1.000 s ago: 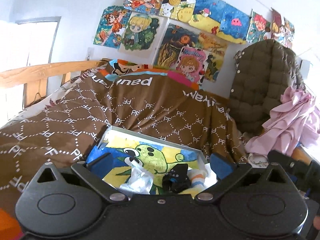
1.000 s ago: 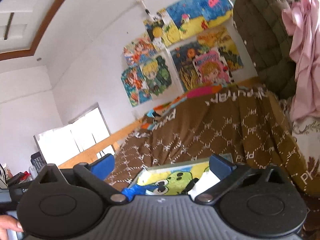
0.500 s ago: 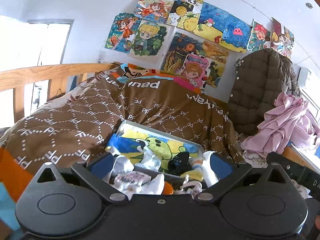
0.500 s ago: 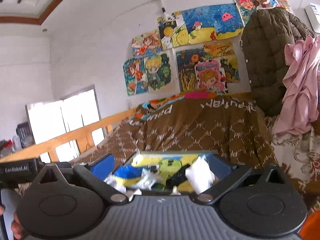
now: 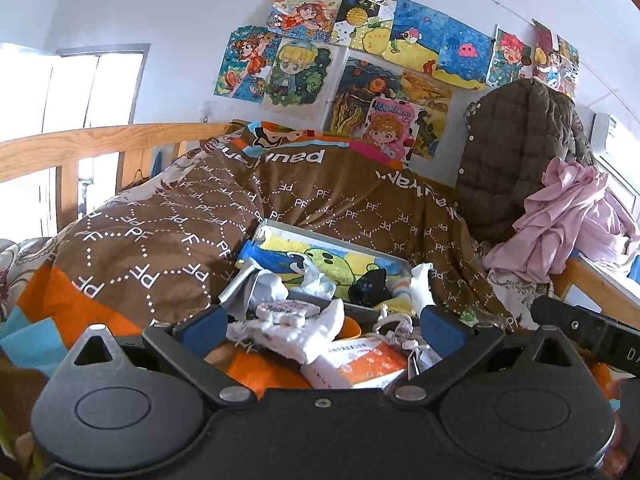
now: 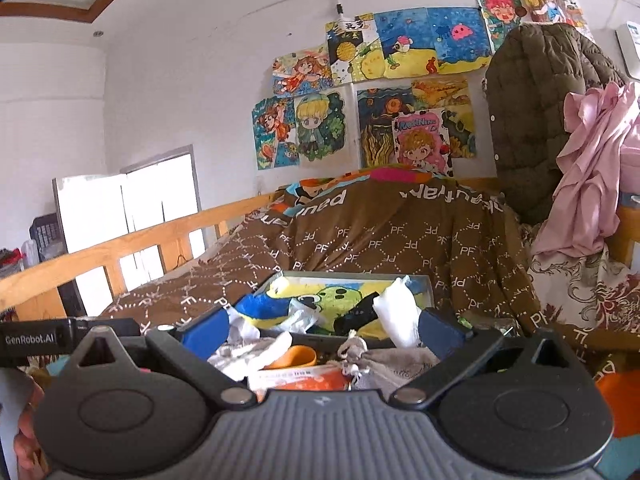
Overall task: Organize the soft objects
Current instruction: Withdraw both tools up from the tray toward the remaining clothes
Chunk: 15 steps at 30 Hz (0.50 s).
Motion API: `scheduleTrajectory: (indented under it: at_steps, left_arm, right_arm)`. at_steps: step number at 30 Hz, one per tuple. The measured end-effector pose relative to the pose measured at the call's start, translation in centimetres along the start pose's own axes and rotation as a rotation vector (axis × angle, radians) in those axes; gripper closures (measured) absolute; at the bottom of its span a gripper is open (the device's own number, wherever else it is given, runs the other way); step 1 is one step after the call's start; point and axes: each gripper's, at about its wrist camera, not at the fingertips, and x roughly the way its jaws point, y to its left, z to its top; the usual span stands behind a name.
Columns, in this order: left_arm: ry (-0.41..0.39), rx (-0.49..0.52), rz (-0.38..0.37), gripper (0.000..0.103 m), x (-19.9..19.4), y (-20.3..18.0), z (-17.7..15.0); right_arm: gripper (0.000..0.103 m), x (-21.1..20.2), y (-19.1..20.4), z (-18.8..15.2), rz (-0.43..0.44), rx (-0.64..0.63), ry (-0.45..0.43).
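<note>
Both our left gripper [image 5: 322,322] and right gripper [image 6: 324,326] are spread wide, empty, above white socks [image 5: 288,322] beside the shallow cartoon-printed box [image 5: 320,258].

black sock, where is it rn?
The black sock lies in the cartoon-print tray on the brown quilt, right of centre in both wrist views, between a crumpled clear bag and a white sock.

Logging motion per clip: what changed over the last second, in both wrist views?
Both grippers, left gripper and right gripper, drew back and tilted down, open and empty throughout. White socks and an orange packet came into view before the tin box. Box contents and brown blanket stayed put.
</note>
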Motion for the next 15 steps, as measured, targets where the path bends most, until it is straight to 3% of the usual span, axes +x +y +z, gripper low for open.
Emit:
scheduleTrajectory:
  at_steps: [15]
  left_arm:
    - [0.022, 0.003, -0.016, 0.001, -0.9, 1.5, -2.1]
  right_arm:
    - [0.0, 0.3, 2.4, -1.4, -0.041, -0.095, 0.096]
